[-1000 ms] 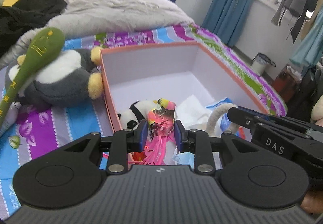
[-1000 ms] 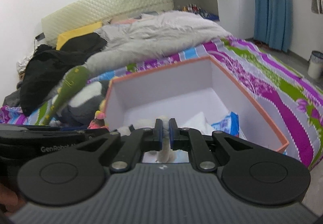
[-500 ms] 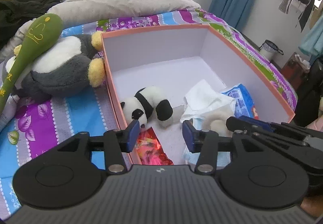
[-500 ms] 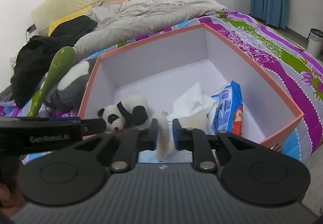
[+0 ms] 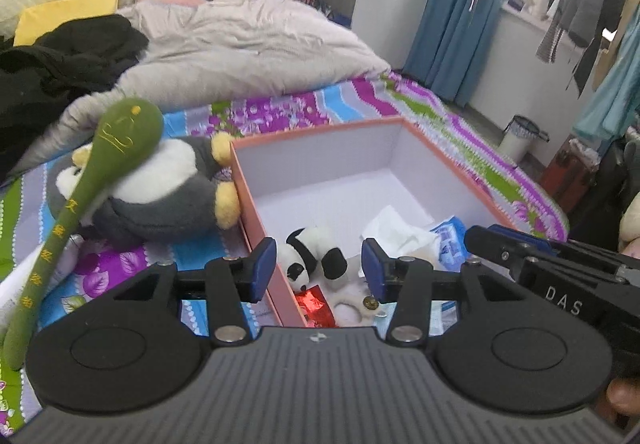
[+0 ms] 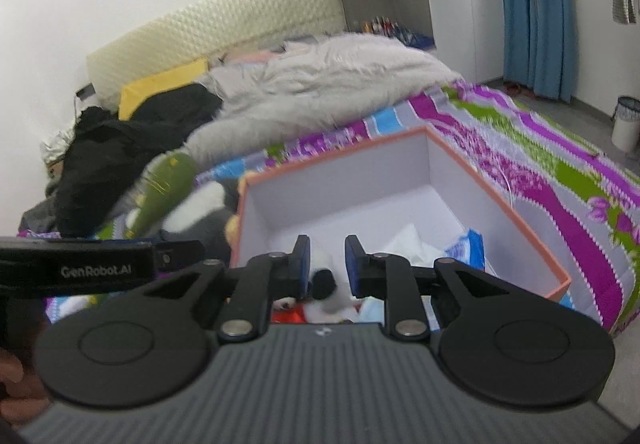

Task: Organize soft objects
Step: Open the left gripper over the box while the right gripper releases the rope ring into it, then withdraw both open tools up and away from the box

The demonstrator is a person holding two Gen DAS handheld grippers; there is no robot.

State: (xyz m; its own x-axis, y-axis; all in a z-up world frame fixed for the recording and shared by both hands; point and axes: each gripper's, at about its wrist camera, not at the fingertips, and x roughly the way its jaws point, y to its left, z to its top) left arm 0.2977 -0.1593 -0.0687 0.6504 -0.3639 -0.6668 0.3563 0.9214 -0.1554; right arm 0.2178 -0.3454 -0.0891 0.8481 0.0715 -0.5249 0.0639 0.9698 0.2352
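Both claws have let go since the earlier frames: my left claw point(image 5: 318, 264) hangs released above the panda plush point(image 5: 310, 256), now lying low centre inside the pink box point(image 5: 448, 159), and my right claw point(image 6: 327, 262) is released too. For the next pick I'd aim at the penguin plush point(image 5: 160, 187), left of the box, gripping its body beneath the green bat point(image 5: 80, 195).

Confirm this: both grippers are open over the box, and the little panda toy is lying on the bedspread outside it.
Wrong about the panda. The left wrist view shows it lying inside the box, near the left wall. The left gripper and right gripper are indeed open.
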